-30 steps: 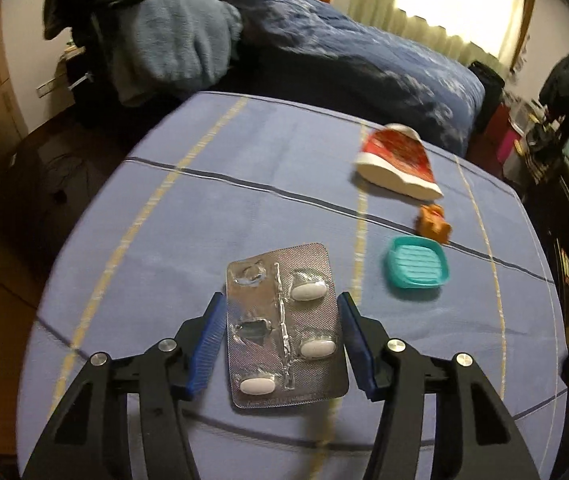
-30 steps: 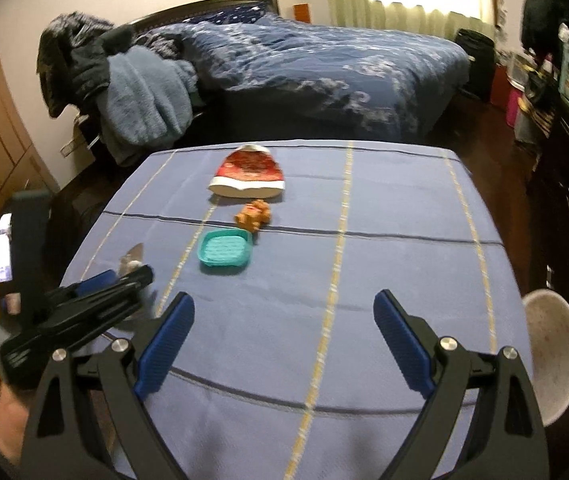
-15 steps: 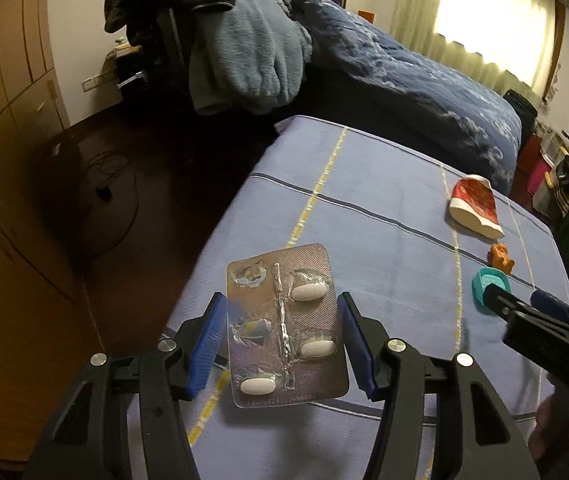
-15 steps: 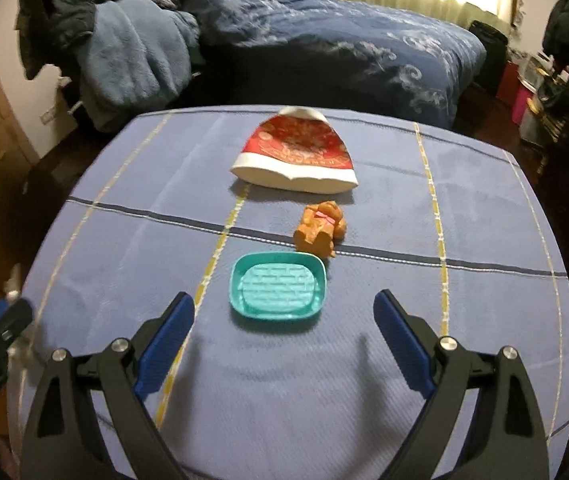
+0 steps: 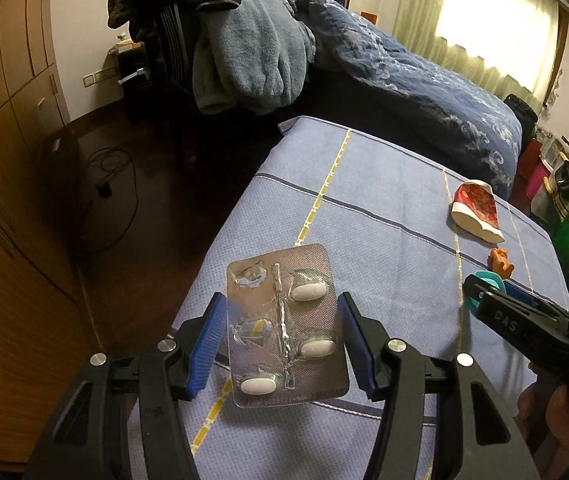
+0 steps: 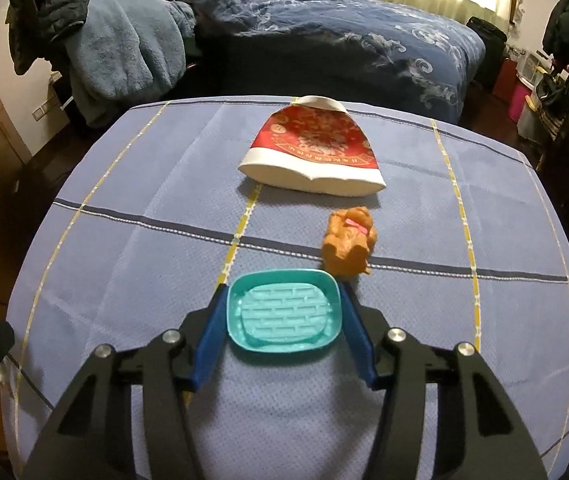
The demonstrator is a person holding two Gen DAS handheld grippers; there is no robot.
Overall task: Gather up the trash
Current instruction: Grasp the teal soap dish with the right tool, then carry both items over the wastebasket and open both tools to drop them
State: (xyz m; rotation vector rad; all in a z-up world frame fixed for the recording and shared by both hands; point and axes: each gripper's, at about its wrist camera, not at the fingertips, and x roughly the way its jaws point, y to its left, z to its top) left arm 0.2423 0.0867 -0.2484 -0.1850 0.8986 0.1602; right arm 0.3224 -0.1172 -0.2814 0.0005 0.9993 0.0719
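Blue tablecloth (image 6: 132, 208) below; teal dish (image 6: 284, 316) between right jaws.

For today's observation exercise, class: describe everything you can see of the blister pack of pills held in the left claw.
The blister pack is a silvery foil rectangle with rounded corners and a crinkled seam down its middle. Three white oval pills remain in clear bubbles; two bubbles on its left column look burst and empty. Faint print runs along its near edge, too small to read. It is held flat, face to the camera, above the blue tablecloth near the table's edge, pinched at its long sides by the blue pads of the left claw.
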